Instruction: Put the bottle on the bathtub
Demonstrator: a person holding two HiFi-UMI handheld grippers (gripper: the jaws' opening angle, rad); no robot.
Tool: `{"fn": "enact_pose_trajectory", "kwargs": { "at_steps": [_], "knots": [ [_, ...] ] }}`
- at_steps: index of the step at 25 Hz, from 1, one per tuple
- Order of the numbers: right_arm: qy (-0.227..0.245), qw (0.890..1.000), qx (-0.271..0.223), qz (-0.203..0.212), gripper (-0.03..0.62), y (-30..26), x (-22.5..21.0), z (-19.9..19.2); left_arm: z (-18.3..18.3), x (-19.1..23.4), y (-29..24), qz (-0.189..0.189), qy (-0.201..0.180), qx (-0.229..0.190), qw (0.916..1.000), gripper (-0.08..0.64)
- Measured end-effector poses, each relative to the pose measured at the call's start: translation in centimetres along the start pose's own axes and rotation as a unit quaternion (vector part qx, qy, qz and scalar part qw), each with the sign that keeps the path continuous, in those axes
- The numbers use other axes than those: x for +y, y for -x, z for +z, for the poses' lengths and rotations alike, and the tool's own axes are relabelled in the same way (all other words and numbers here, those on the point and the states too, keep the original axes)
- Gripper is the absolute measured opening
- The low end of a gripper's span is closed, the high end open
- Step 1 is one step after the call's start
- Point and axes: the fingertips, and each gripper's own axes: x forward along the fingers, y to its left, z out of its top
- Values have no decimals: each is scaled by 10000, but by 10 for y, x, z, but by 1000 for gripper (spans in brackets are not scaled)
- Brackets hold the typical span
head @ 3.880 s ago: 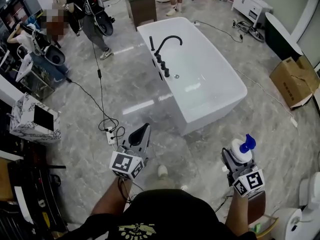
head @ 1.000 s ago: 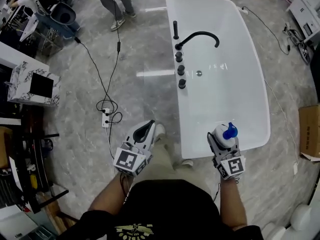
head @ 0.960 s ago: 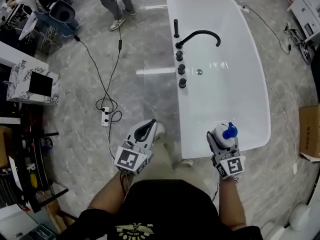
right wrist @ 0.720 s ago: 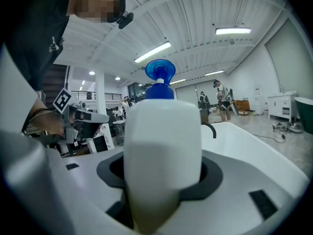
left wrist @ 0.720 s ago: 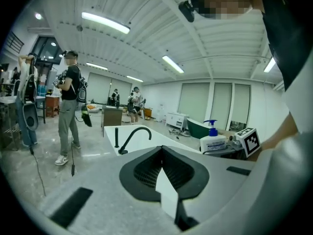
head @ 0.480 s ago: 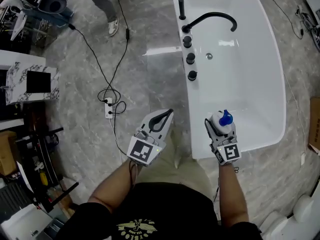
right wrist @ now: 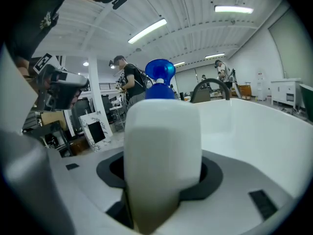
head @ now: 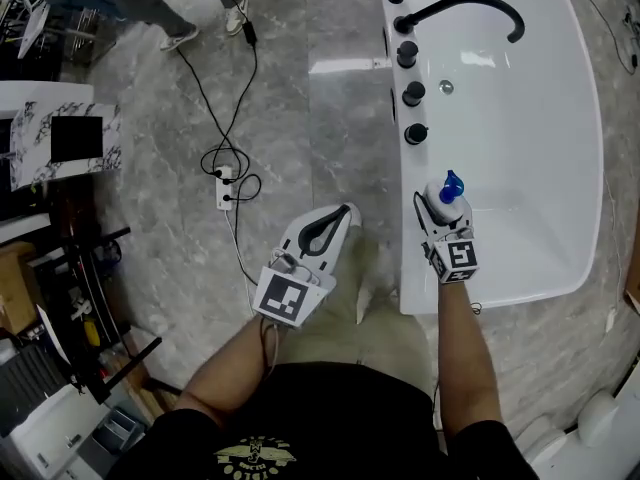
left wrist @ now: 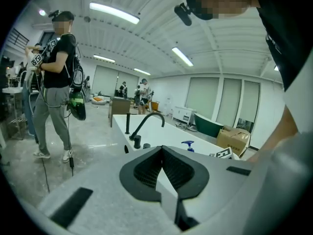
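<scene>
A white bottle (head: 445, 199) with a blue pump top (right wrist: 160, 77) is held upright in my right gripper (head: 441, 211), which is shut on it. In the head view the bottle hangs over the near left rim of the white bathtub (head: 575, 168), just in front of the black tap knobs (head: 411, 94). In the right gripper view the bottle (right wrist: 161, 151) fills the middle and hides the jaws. My left gripper (head: 339, 219) is shut with nothing in it, over the grey floor to the left of the tub; in its own view the jaw pads (left wrist: 146, 168) meet at the tips.
A black curved spout (head: 470, 8) arches over the tub. A black cable and power strip (head: 226, 188) lie on the marble floor to the left. Shelving and boxes (head: 50, 138) line the far left. A person (left wrist: 56, 82) stands beyond.
I have walked up to the tub: it has grown and shifted right in the head view. The right gripper with the bottle has moved from over the floor to above the tub's near rim.
</scene>
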Motion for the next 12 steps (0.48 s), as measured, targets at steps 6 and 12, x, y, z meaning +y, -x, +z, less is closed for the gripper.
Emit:
{"fn": "enact_pose_trajectory", "kwargs": {
  "at_steps": [6, 12],
  "knots": [
    [192, 9995, -218, 87, 258, -44, 1, 12, -21, 13, 12, 86, 24, 160, 9998, 9],
    [436, 9986, -98, 298, 258, -58, 8, -3, -28, 16, 21, 96, 62, 210, 9997, 9]
  ]
}}
